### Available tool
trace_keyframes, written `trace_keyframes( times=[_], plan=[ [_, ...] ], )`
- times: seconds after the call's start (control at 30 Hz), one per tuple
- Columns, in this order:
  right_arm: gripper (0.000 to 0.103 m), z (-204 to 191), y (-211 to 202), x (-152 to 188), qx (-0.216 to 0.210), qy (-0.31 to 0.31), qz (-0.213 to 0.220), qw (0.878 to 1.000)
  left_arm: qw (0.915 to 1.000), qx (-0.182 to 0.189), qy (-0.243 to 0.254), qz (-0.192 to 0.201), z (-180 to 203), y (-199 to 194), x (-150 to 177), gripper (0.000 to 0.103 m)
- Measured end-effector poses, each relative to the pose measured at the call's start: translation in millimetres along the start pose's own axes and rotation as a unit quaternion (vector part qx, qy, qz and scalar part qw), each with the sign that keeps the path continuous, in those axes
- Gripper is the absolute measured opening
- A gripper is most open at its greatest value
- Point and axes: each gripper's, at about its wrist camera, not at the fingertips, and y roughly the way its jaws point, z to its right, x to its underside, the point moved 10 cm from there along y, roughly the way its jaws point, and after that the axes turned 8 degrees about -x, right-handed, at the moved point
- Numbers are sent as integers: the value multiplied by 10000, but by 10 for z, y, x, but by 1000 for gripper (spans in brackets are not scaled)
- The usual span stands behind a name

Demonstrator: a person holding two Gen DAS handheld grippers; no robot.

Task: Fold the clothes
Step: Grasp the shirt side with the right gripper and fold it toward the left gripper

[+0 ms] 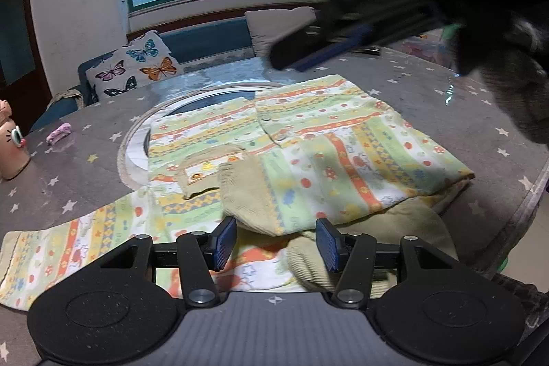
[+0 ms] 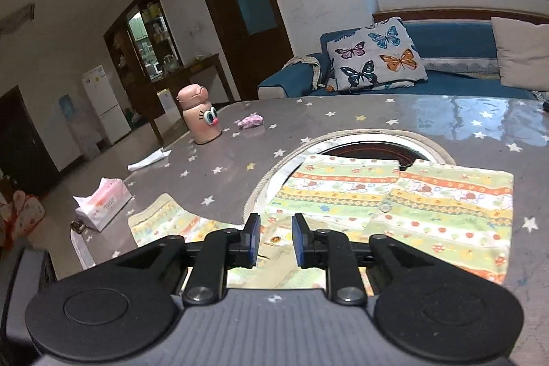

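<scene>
A child's striped patterned shirt (image 1: 308, 139) in green, yellow and orange lies on the grey star-print table (image 1: 85, 187). One sleeve (image 1: 291, 191) is folded across its front; the other sleeve (image 1: 68, 249) stretches out flat to the left. My left gripper (image 1: 276, 244) is open just above the shirt's near hem, holding nothing. My right gripper (image 2: 275, 240) is open and empty, raised over the shirt (image 2: 429, 204). It also shows blurred at the upper right of the left wrist view (image 1: 308, 50).
A pink cartoon bottle (image 2: 200, 114), a small pink cloth (image 2: 250, 120), a tissue pack (image 2: 103, 203) and a white paper (image 2: 149, 160) lie on the table's left part. A round inset (image 2: 374, 146) sits mid-table. A blue sofa with a butterfly cushion (image 2: 374, 54) stands behind.
</scene>
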Motion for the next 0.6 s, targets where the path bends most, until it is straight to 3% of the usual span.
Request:
trace_keyframes(
  times=[0.17, 0.4, 0.5, 0.6],
  plan=[
    [20, 301, -210, 250, 490, -172, -326, 9981, 9999, -71, -42, 79, -106, -42, -37, 54],
    [20, 877, -449, 871, 1330, 120, -876, 9872, 9997, -80, -136, 187, -199, -55, -165, 53],
    [20, 986, -515, 943, 1385, 269, -883, 9860, 9998, 15, -144, 148, -155, 12, -197, 52],
    [20, 1018, -525, 797, 1478, 164, -693, 9864, 9997, 140, -194, 85, -97, 108, -215, 44]
  ],
)
